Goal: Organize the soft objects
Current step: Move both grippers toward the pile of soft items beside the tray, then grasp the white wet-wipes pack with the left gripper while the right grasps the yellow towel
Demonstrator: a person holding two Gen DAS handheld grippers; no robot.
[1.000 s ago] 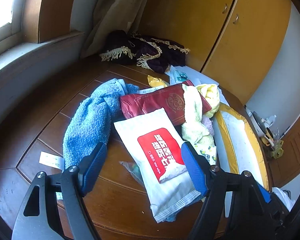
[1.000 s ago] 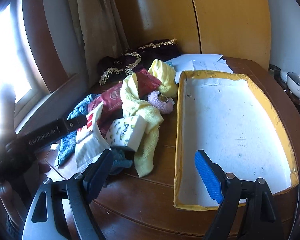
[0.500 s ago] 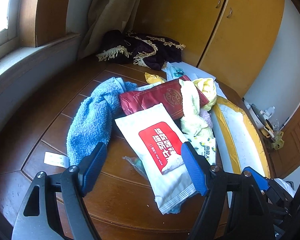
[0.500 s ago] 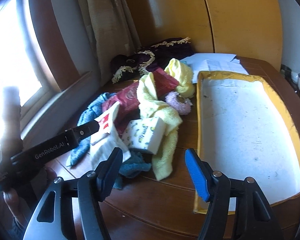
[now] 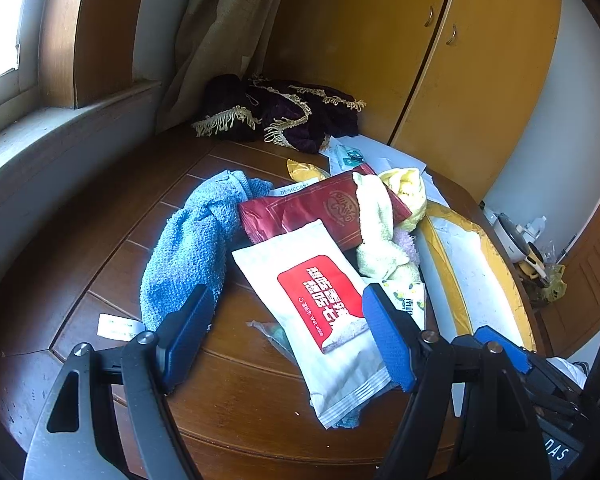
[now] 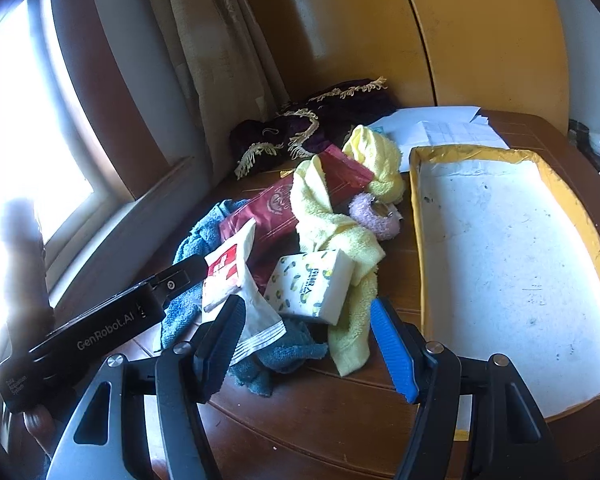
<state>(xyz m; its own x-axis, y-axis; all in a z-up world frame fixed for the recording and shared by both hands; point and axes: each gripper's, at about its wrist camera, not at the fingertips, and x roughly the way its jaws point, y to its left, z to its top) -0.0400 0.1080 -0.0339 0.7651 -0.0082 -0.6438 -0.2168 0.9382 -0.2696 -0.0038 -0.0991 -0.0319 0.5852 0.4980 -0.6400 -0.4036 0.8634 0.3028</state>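
Note:
A heap of soft things lies on the round wooden table (image 5: pixel 236 400): a blue towel (image 5: pixel 192 252), a white wet-wipe pack (image 5: pixel 320 304) with a red label, a dark red pouch (image 5: pixel 320 208), a yellow towel (image 6: pixel 332 224), a tissue pack (image 6: pixel 316 284) and a pink fuzzy piece (image 6: pixel 374 214). My left gripper (image 5: pixel 286 334) hangs open just before the wipe pack, holding nothing. In front of the tissue pack and yellow towel, the right gripper (image 6: pixel 308 344) is open too. The left gripper's black body (image 6: pixel 108 320) shows in the right wrist view.
A yellow-rimmed white tray (image 6: pixel 508 256) lies right of the heap. A dark purple fringed cloth (image 5: pixel 276 112) and white papers (image 6: pixel 440 128) sit at the back. Curtain, window sill and yellow cupboard doors stand behind. A small paper slip (image 5: pixel 118 326) lies near the table's left edge.
Both grippers stayed open. The right gripper swung left from over the tray toward the heap and moved closer to it. The left view shifted slightly back and to the right.

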